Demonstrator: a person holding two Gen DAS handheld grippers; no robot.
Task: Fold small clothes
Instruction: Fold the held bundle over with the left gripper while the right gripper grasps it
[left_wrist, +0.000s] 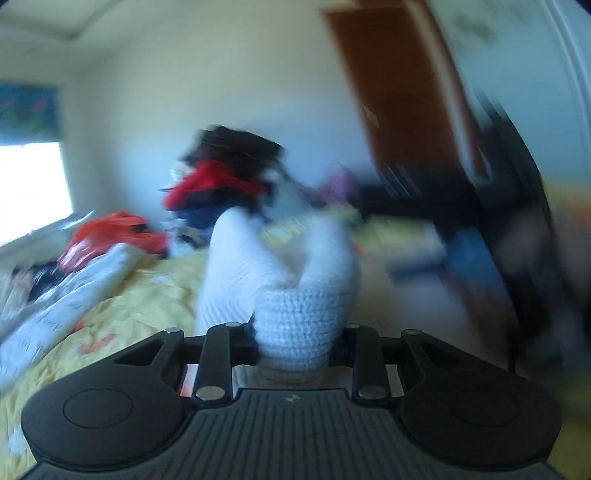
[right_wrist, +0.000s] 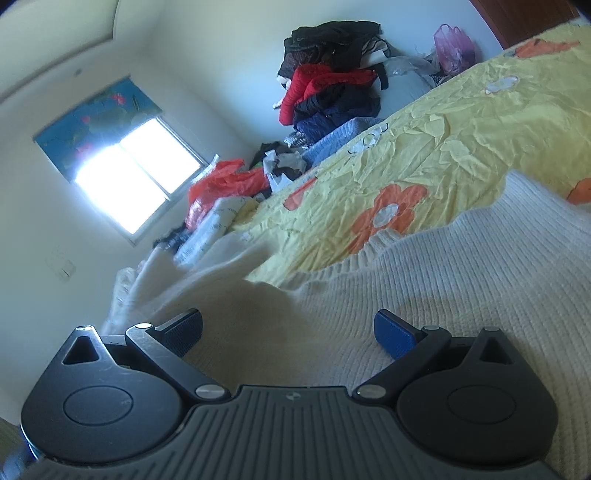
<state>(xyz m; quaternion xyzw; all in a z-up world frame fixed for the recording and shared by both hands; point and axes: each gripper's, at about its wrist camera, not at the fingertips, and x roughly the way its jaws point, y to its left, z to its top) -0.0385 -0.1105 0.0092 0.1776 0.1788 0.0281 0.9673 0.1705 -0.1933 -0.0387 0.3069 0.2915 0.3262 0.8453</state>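
Note:
A bunch of white knit fabric (left_wrist: 295, 280) stands up between the jaws of my left gripper (left_wrist: 297, 343), which is shut on it and lifted above the yellow flowered bedsheet (left_wrist: 147, 295). The fabric hides the fingertips, and the view is blurred. In the right wrist view a cream ribbed knit garment (right_wrist: 461, 277) lies spread on the same bedsheet (right_wrist: 424, 147). My right gripper (right_wrist: 288, 332) hovers low over it, open, with its blue pads (right_wrist: 393, 332) wide apart and nothing pinched between them. Whether both views show one garment I cannot tell.
A tall pile of dark and red clothes (right_wrist: 332, 85) sits at the far side of the bed by the wall. A red plastic bag (right_wrist: 221, 181) and a white wrapped package (right_wrist: 210, 229) lie near the window (right_wrist: 133, 177). A pink bag (right_wrist: 452, 48) and a brown door (left_wrist: 399, 92) stand further right.

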